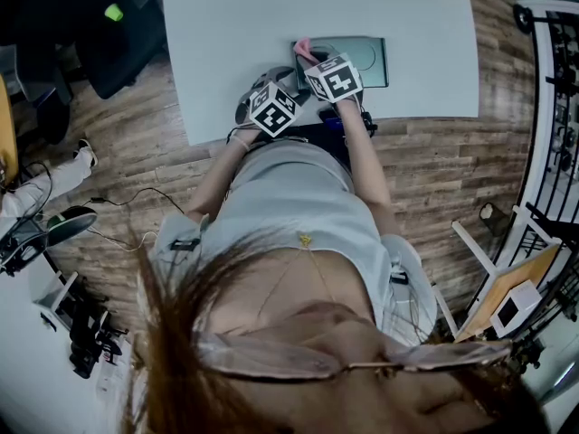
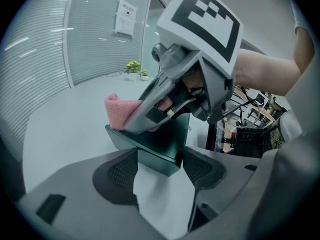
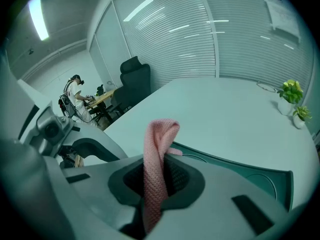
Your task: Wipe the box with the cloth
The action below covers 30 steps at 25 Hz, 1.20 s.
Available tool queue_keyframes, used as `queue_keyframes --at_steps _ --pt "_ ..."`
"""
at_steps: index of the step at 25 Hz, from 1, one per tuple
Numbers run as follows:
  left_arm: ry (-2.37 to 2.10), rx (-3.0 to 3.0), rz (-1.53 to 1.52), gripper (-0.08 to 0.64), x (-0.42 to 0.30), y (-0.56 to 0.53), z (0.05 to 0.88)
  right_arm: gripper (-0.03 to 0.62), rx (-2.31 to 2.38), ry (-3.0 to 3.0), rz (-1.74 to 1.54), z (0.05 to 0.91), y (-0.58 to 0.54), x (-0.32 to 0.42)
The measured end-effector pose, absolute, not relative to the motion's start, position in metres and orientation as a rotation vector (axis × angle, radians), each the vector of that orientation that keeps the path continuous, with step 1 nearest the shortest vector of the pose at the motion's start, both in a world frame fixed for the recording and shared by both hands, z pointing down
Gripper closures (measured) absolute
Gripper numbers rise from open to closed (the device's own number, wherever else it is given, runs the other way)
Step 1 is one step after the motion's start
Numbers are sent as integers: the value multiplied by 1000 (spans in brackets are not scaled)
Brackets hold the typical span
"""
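Note:
A flat dark green box (image 1: 355, 61) lies on the white table (image 1: 235, 25) near its front edge. My left gripper (image 2: 159, 171) is shut on the box's (image 2: 160, 151) near corner, which sits between both pads. My right gripper (image 3: 156, 179) is shut on a pink knitted cloth (image 3: 157, 154), and a folded loop of it sticks up past the jaws. In the left gripper view the right gripper (image 2: 150, 111) presses the pink cloth (image 2: 119, 111) onto the box's top. The box's rim (image 3: 250, 171) shows just beyond the right jaws.
Two small potted plants (image 3: 291, 96) stand at the far side of the table. A black office chair (image 3: 134, 79) is beyond the table's left end, and a person (image 3: 77, 96) sits at a desk further back. The table's front edge (image 1: 271, 134) runs close to my body.

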<state>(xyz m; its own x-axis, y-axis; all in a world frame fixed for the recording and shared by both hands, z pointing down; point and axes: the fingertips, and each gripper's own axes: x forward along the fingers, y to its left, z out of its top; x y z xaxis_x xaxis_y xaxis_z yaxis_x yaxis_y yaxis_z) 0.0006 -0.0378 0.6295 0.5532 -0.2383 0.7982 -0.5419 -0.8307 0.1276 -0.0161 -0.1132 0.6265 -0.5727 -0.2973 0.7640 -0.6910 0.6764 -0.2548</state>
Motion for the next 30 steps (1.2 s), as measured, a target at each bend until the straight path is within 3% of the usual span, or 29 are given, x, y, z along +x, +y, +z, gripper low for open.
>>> queue_keyframes --at_steps 5,18,30 --pt "-647 2434 1157 281 1 -38 629 552 876 -2217 638 609 -122 9" --pt "-643 2434 1154 281 0 -39 628 552 1309 -1974 679 607 -130 163" --pt "-644 2428 1149 281 -1 -40 628 552 1319 -1853 654 628 -122 182"
